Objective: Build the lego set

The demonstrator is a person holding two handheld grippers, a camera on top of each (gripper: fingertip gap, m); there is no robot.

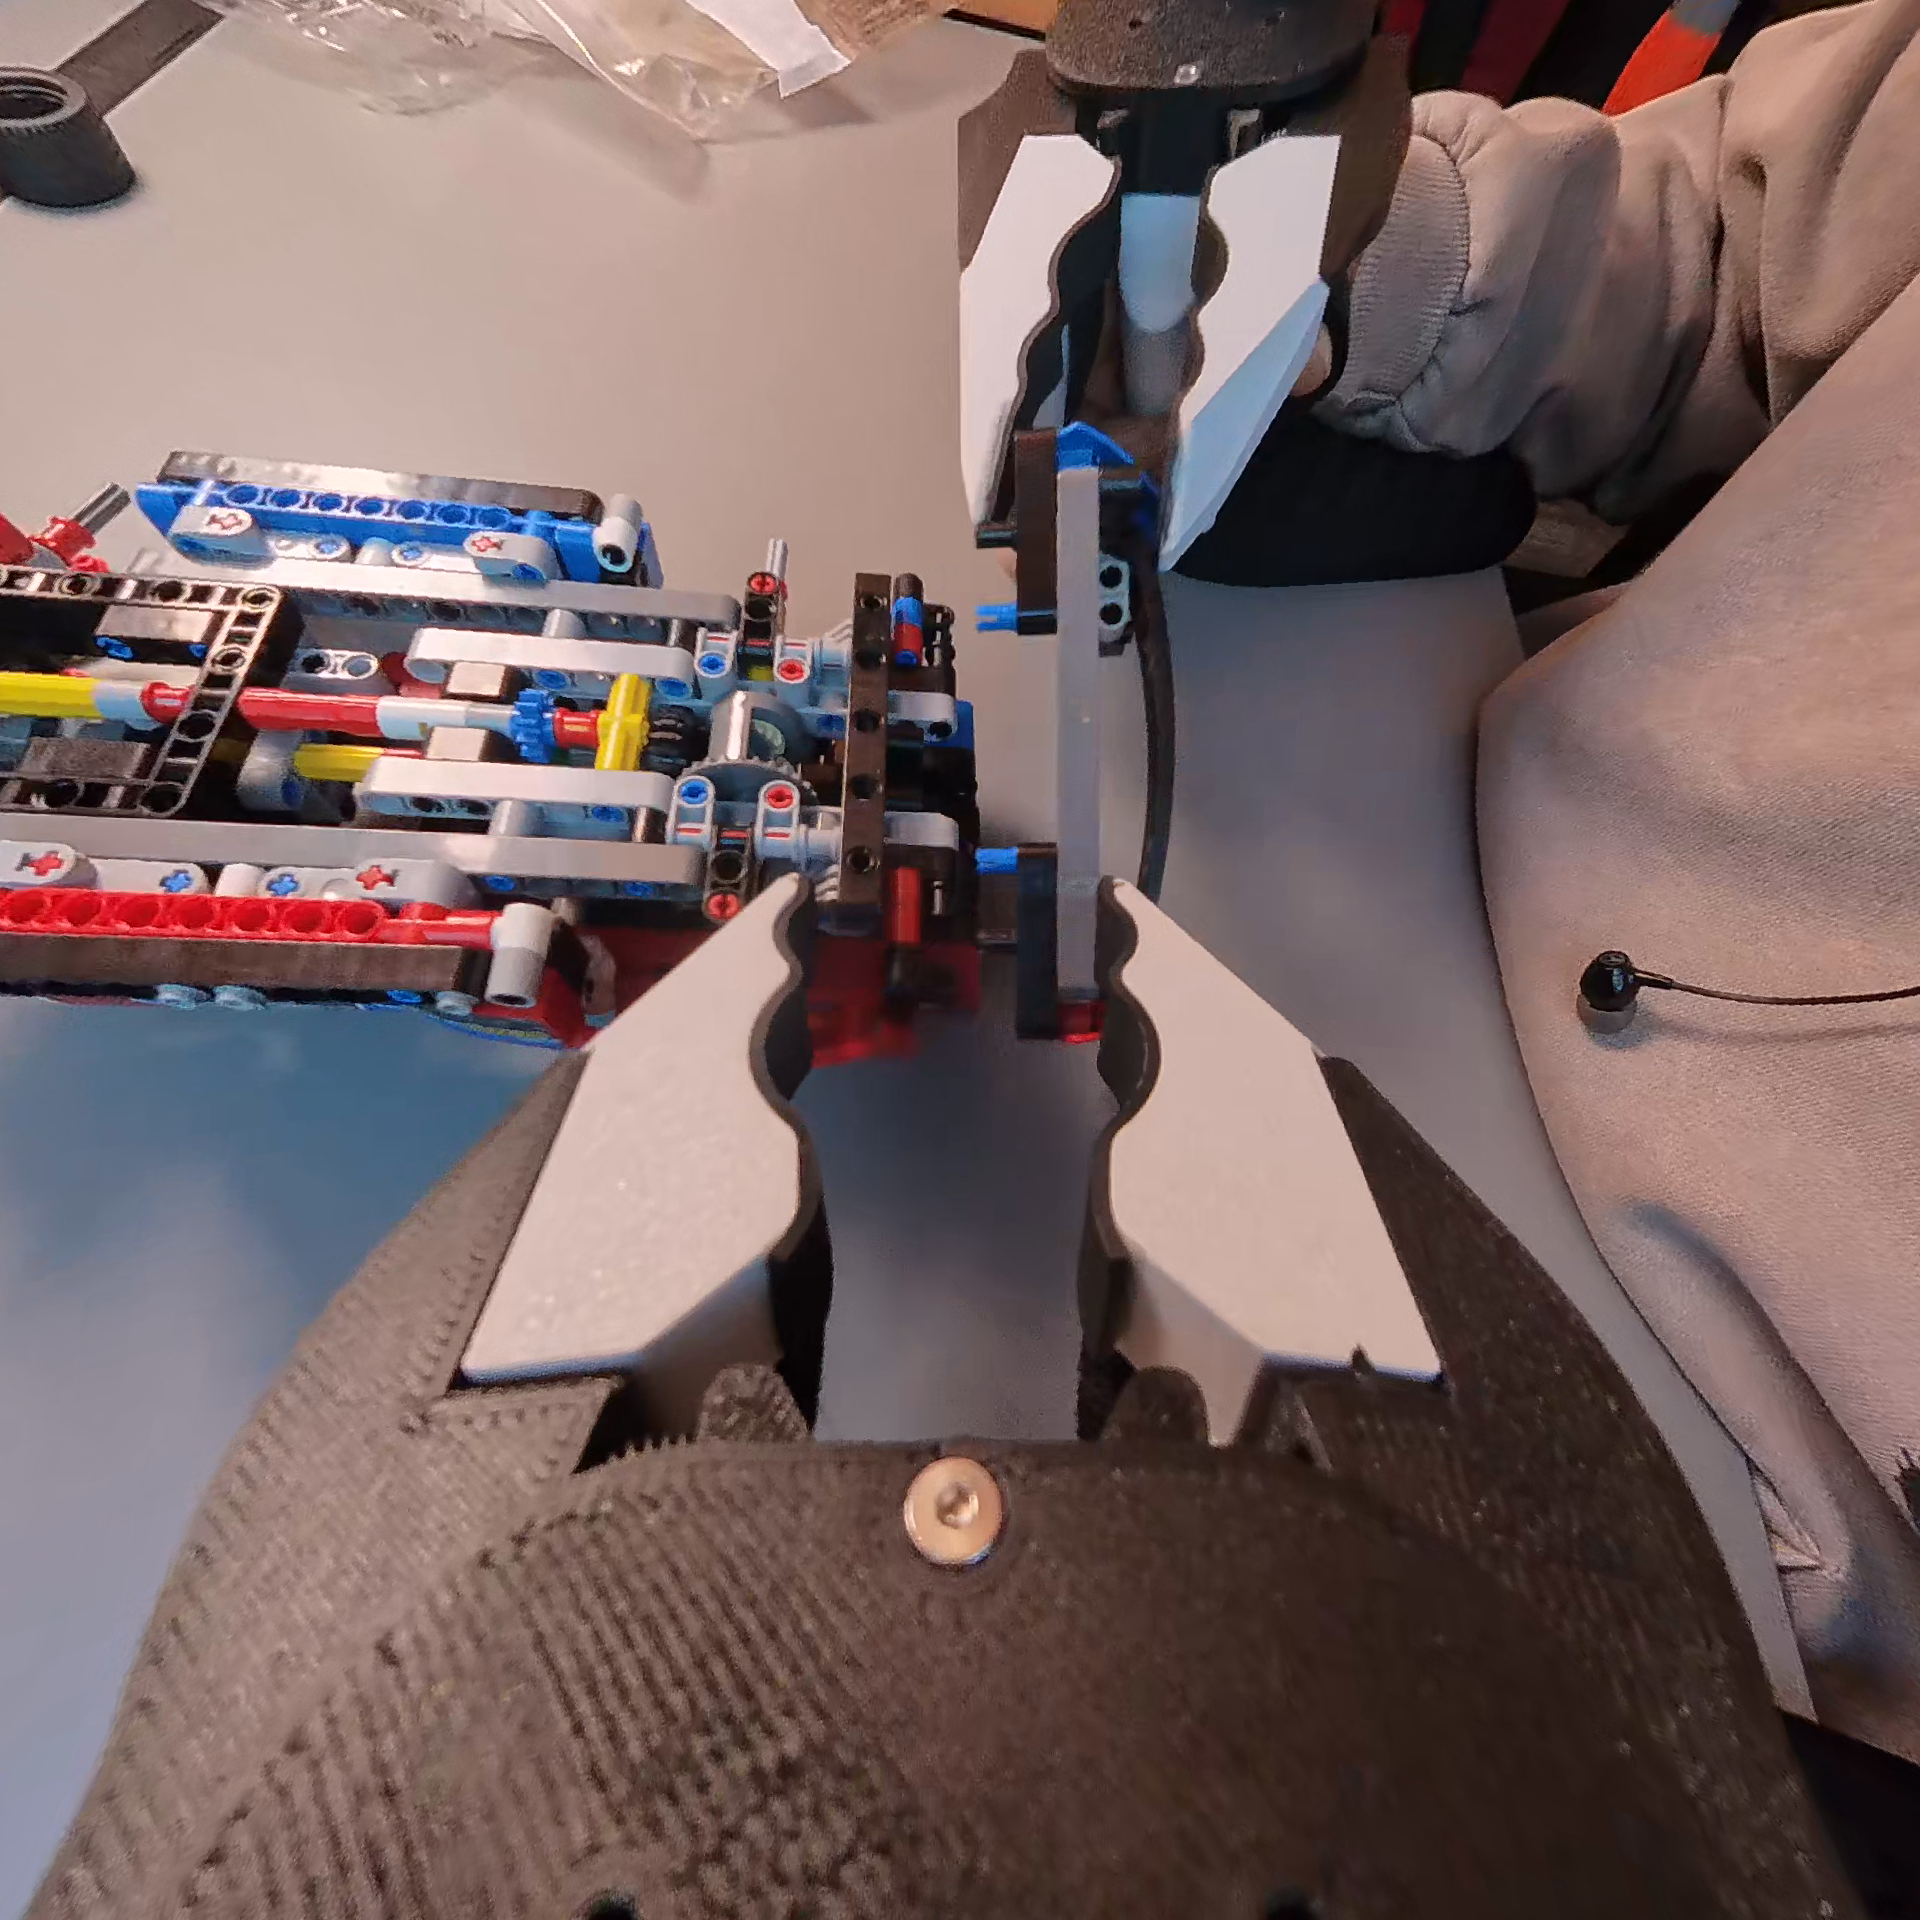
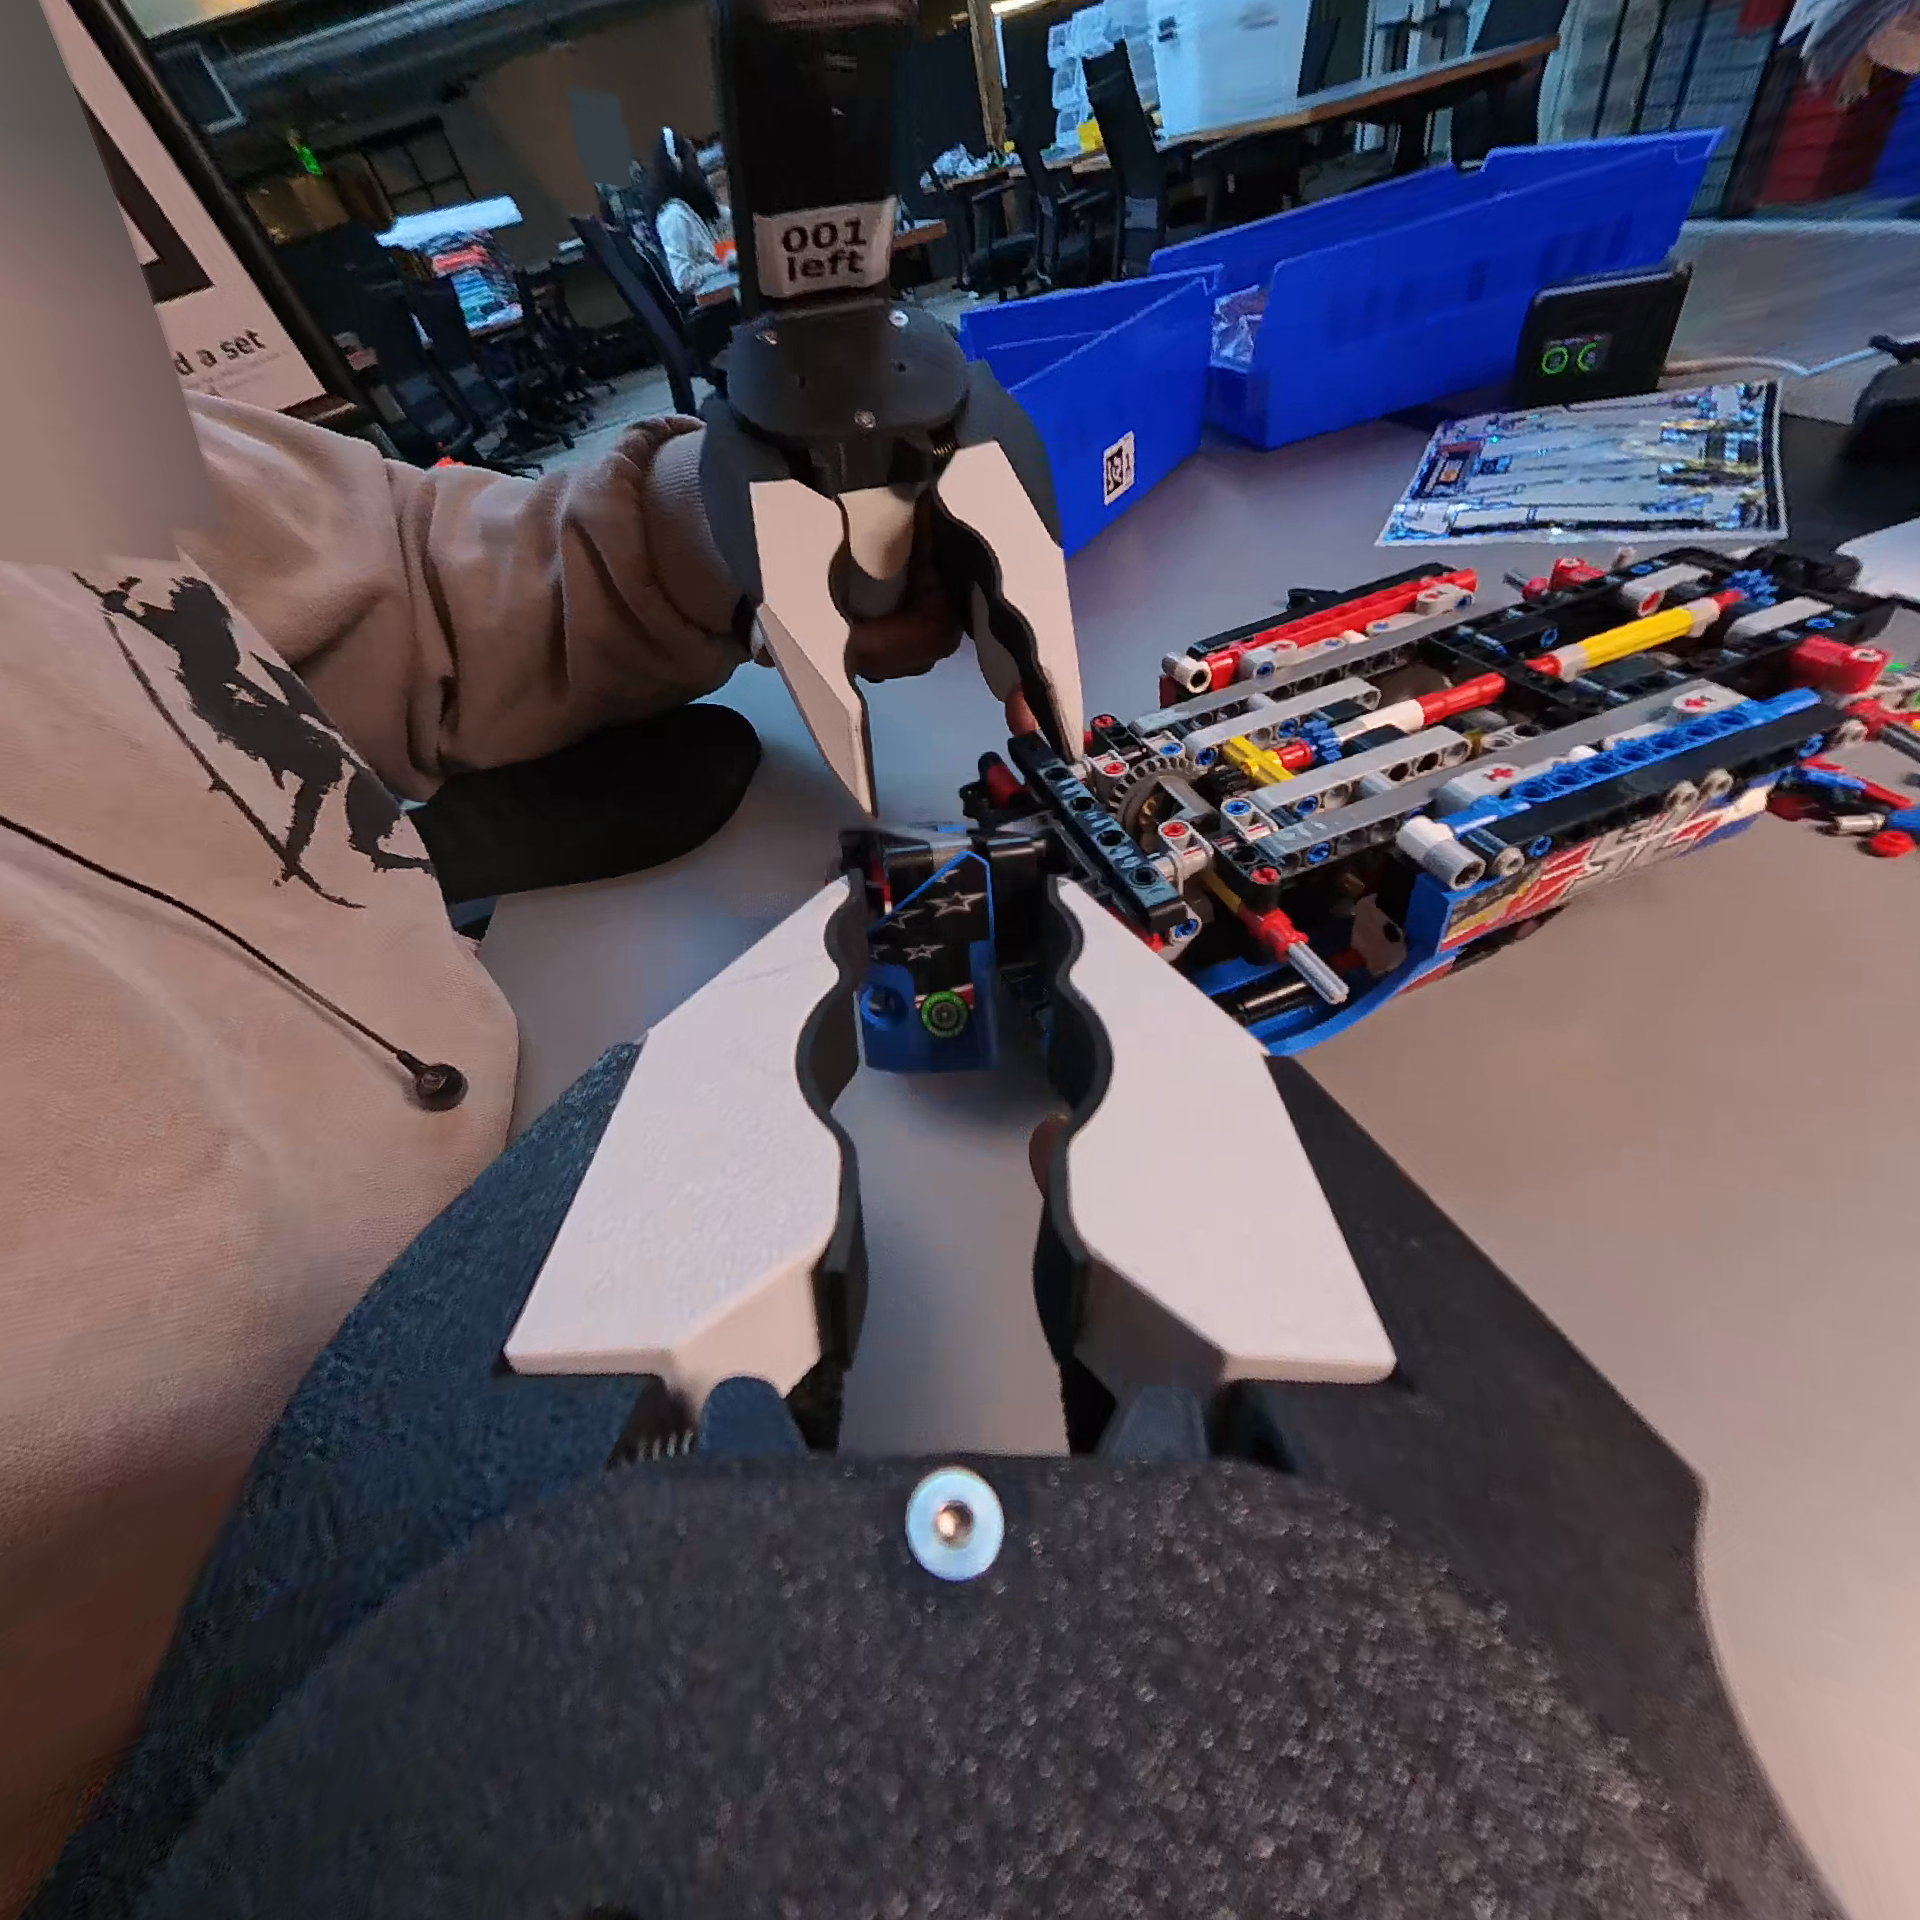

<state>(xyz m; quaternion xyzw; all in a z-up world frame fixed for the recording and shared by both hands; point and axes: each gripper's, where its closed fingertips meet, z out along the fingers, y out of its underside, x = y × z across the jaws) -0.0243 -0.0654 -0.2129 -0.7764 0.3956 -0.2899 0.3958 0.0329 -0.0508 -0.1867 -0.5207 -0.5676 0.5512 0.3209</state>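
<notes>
A long Lego Technic chassis (image 1: 468,727) in grey, black, red, blue and yellow lies on the grey table; it also shows in the right wrist view (image 2: 1455,790). A sub-assembly with a grey beam (image 1: 1078,675) stands across the chassis's near end, a small gap apart, with blue pins pointing at it. Its blue starred panel (image 2: 935,966) sits between my right gripper's fingers. My right gripper (image 2: 951,894) is shut on that end and shows at the top of the left wrist view (image 1: 1086,530). My left gripper (image 1: 956,899) brackets the grey beam and the chassis's end frame, and shows in the right wrist view (image 2: 966,774).
Blue bins (image 2: 1351,312), an instruction booklet (image 2: 1590,468) and a black device with green lights (image 2: 1590,332) lie behind the chassis. Clear plastic bags (image 1: 582,52) and a black tyre (image 1: 52,135) lie at the far side. A person's beige hoodie (image 1: 1714,831) borders the table. The left gripper's tips are roughly 7 cm from the right gripper's.
</notes>
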